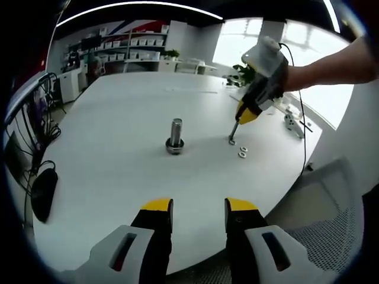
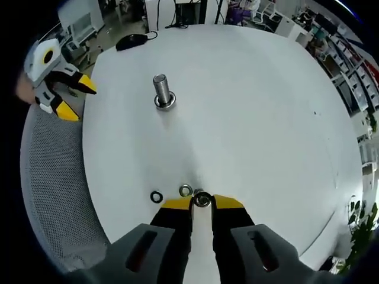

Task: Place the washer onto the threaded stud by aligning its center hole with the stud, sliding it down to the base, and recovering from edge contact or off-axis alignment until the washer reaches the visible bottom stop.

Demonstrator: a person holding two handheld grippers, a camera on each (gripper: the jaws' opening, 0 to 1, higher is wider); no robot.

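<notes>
A broad white desk (image 1: 118, 171) carries a black computer mouse (image 2: 131, 40) near one edge. A grey mesh chair (image 2: 50, 177) stands beside the desk. Shelves (image 1: 127, 50) with what look like bins line the far wall.

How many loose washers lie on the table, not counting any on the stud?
3: one between the right gripper fingertips, one just left of it, one further left. Others may be hidden under the jaws.
</notes>
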